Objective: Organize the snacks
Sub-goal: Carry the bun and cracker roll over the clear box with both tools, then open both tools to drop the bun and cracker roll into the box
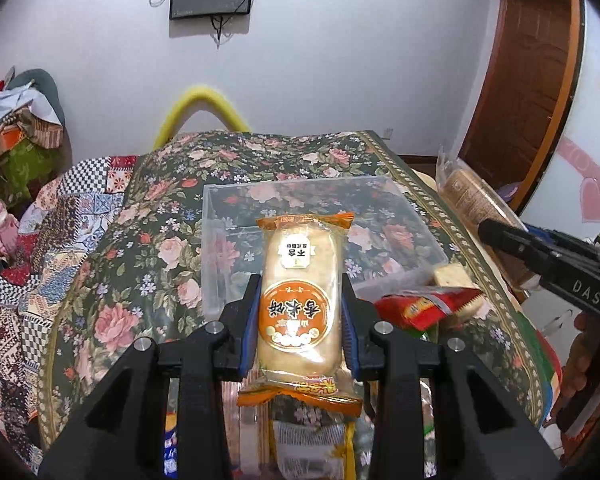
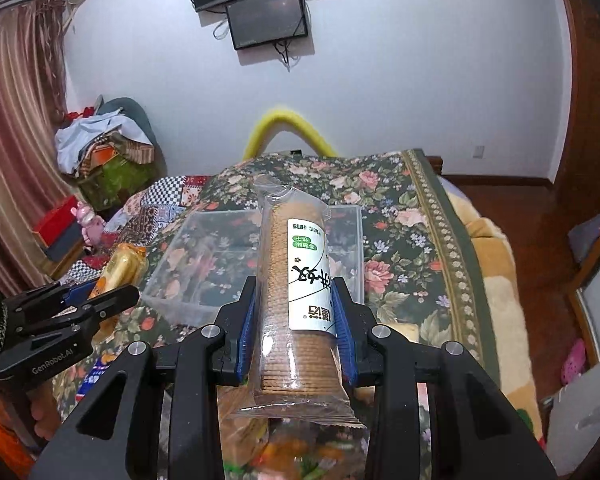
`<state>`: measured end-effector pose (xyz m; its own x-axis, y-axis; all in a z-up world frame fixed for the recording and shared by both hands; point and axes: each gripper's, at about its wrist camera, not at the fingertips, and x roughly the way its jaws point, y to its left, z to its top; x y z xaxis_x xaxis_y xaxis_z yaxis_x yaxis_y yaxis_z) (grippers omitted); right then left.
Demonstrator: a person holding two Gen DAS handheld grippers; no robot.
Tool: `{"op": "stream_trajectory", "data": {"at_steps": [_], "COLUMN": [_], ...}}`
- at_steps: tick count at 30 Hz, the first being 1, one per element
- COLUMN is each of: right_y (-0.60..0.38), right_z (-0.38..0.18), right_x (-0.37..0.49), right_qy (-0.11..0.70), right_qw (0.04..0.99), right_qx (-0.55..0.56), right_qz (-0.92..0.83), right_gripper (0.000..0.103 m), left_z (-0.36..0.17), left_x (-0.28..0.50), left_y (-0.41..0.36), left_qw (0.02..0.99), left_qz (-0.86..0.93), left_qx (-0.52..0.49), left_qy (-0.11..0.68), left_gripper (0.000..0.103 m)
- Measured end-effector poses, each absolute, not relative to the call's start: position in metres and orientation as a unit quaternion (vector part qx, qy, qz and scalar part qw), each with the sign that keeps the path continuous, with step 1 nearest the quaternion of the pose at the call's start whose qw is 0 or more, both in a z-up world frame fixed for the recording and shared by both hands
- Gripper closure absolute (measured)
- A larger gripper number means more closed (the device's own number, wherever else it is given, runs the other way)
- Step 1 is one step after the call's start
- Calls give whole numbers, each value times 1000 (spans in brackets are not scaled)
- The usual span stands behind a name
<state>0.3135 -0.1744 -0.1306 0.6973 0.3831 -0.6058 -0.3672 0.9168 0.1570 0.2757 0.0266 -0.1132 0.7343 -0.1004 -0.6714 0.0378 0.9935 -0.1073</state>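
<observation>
My left gripper (image 1: pixel 300 300) is shut on an orange rice-cracker packet (image 1: pixel 303 292), held above the near edge of a clear plastic box (image 1: pixel 220 216) on the floral cloth. My right gripper (image 2: pixel 296 308) is shut on a clear sleeve of round brown biscuits (image 2: pixel 296 280), held above the same clear box (image 2: pixel 168 276). The right gripper also shows at the right of the left wrist view (image 1: pixel 496 236) with the biscuit sleeve (image 1: pixel 468 196). The left gripper shows at the left of the right wrist view (image 2: pixel 116 300) with the orange packet (image 2: pixel 120 268).
A red snack packet (image 1: pixel 424 308) and a pale cracker piece (image 1: pixel 452 276) lie right of the box. More snack packets (image 1: pixel 308 440) lie under the grippers. The table's floral cloth (image 2: pixel 400 240) ends at a patterned border on the right. A yellow chair back (image 2: pixel 288 128) stands behind.
</observation>
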Motion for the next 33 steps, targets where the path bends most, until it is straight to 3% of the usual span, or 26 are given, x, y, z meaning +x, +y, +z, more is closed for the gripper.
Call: {"op": "stream_trajectory", "data": {"at_steps": [19,33], "right_y": [-156,-139], "right_z": [-171,-190], "right_x": [393,415], "right_qy": [401,444], "right_qw": [891,865], "right_qx": [-13,-65], "right_qz": [212,224], "right_gripper": [71,73], "left_z": [-170,-191], "left_x": [376,406], "left_y": [38,34], "left_qw": [901,881], "left_qz": [-35,-35], "left_qx": [-54,-43], "left_qy": [429,470], "left_gripper": [68,68]}}
